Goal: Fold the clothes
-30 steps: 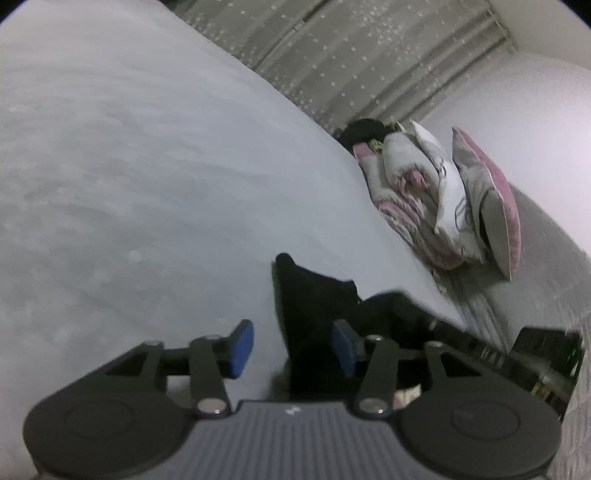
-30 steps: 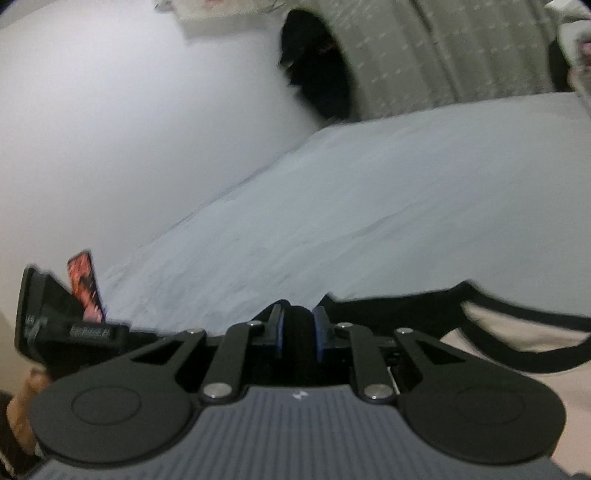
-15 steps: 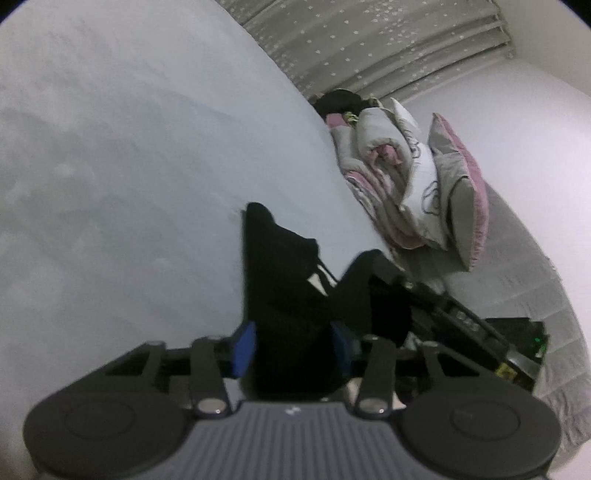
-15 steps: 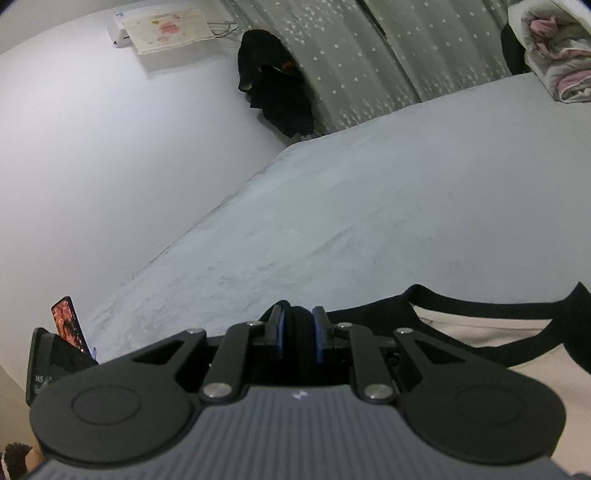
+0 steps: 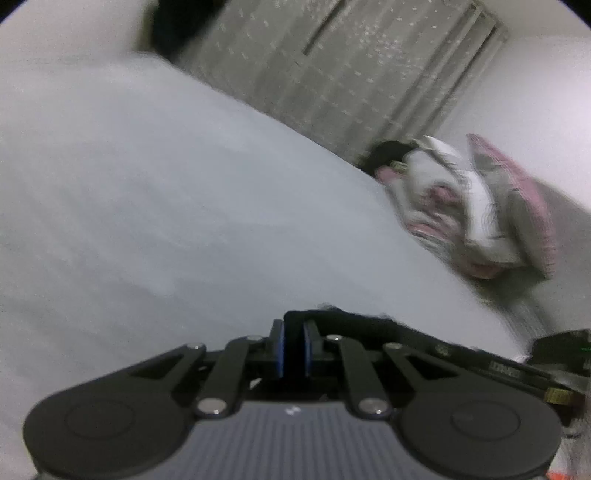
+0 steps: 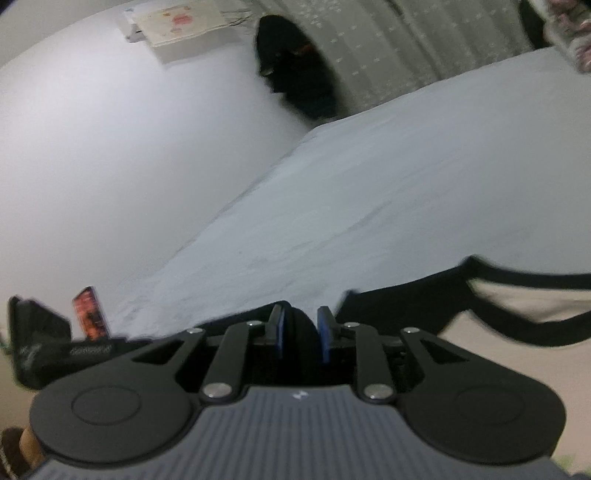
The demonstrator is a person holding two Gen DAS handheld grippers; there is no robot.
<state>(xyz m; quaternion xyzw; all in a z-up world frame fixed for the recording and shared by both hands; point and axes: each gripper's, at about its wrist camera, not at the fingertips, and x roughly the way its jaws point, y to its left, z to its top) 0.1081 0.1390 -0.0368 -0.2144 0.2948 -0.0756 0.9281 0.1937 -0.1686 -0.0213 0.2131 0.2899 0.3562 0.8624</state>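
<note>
Pale grey bedding fills most of both views: you are working over a wide bed point(image 5: 184, 206) whose sheet runs smooth toward the far curtains point(image 5: 332, 74). White walls close the room, and in the right wrist view a dark garment point(image 6: 299, 74) hangs on the far wall beside the curtain, with a white unit point(image 6: 177, 22) mounted high to its left. At the far right of the left wrist view, a heap of pillows and folded quilts point(image 5: 472, 206) in white, grey and pink sits against the headboard side.

Your task piece is the shirt point(image 6: 517, 369), cream in the body with black trim at the neckline and black sleeves; it lies on the near edge of the bed, spread to the right in the right wrist view.

Your right claw point(image 6: 299, 332) is nearly closed, its blue pads point(image 6: 324, 332) pinching a bunched fold of the shirt's black fabric. Your left claw point(image 5: 293, 347) is closed tight on a thin black edge of the same shirt, which trails off to the right behind it.

A phone point(image 6: 90, 314) with a red screen stands at the near left edge of the bed.
</note>
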